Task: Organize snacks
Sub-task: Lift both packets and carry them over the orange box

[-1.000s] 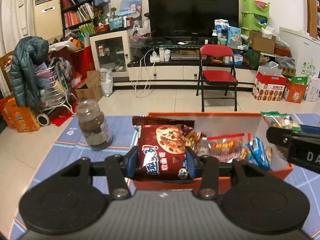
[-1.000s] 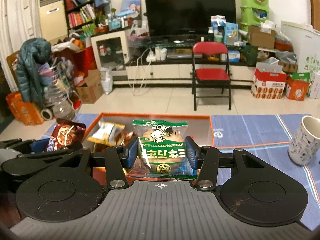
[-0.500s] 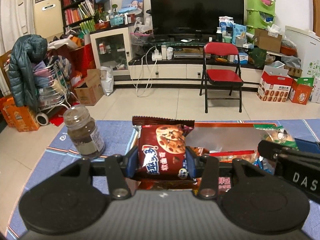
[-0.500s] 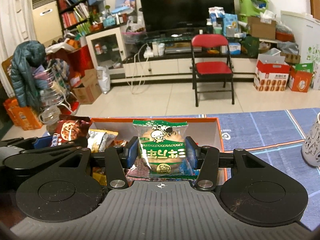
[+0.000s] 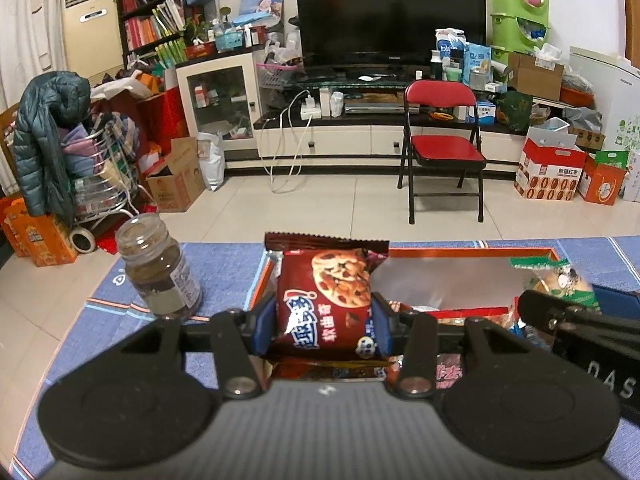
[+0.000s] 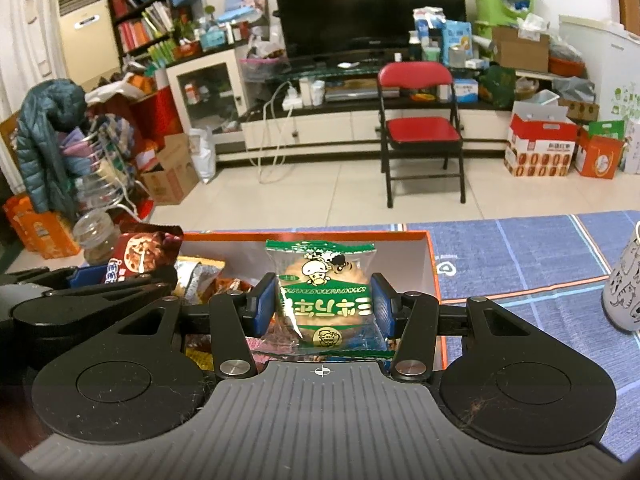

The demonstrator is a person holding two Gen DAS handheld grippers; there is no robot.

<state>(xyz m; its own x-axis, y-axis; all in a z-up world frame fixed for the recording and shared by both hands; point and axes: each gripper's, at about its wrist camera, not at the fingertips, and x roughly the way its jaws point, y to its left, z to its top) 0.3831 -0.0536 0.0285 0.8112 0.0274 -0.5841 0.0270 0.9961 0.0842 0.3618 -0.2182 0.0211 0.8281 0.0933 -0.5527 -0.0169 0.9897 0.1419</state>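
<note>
left wrist view: the left gripper (image 5: 324, 322) has its blue pads pinching a red cookie packet (image 5: 326, 300), held upright over the near left corner of the orange box (image 5: 472, 251)
right wrist view: the right gripper (image 6: 323, 308) has its pads pinching a green biscuit packet (image 6: 326, 300), upright, print upside down, over the right half of the box (image 6: 434, 276)
box: open-topped, white inside, on a blue mat (image 6: 520, 264); its left half is filled with loose snack packets (image 6: 200, 276), the far right corner is bare
left of box: a glass jar (image 5: 158, 270) of dark powder stands upright on the mat (image 5: 224, 268), just beside the box's left wall, near the left gripper
right of box: a white patterned mug (image 6: 626, 284) stands at the mat's right edge, well apart from the box
in the way: each gripper shows in the other's view, so the two sit side by side over the box; the right gripper's black arm (image 5: 576, 320) crosses the box's near right corner and hides the packets under it
beyond the mat: tiled floor, a red folding chair (image 5: 444, 152), a dark television (image 5: 392, 12) on a low stand
</note>
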